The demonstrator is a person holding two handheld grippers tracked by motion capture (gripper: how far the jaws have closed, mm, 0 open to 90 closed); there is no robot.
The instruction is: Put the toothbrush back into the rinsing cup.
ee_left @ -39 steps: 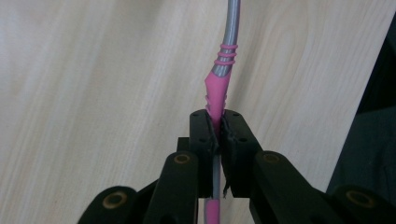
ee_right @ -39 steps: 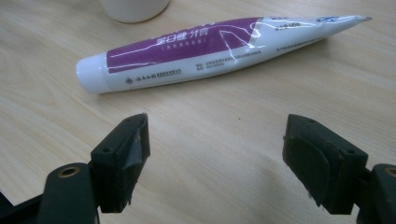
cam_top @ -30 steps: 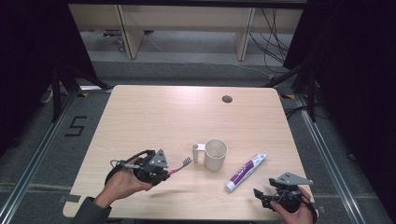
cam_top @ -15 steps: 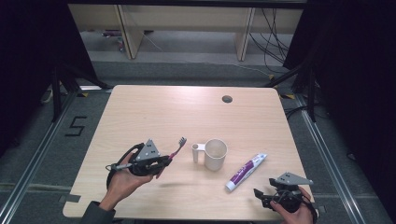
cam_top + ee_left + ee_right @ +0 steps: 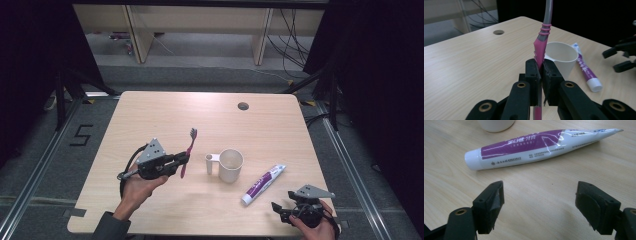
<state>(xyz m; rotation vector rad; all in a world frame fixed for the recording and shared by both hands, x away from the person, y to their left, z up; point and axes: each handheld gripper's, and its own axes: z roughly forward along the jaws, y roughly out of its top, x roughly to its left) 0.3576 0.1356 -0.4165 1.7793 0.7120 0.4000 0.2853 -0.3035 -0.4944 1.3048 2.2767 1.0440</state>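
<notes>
Your left gripper (image 5: 184,159) is clamped tight on the pink toothbrush (image 5: 188,150), which stands tilted with its bristles up, at nine o'clock from the cup (image 5: 230,164). Your right gripper (image 5: 278,209) rests wide open and empty, at five o'clock from the toothpaste tube (image 5: 263,183).

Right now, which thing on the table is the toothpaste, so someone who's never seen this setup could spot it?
Start at the light wooden table and find the round cream plastic cup with a handle near its middle. Just right of it, toward the front edge, lies the white toothpaste tube, flat on the wood. Its purple band and white cap set it apart from the pink toothbrush.
</notes>
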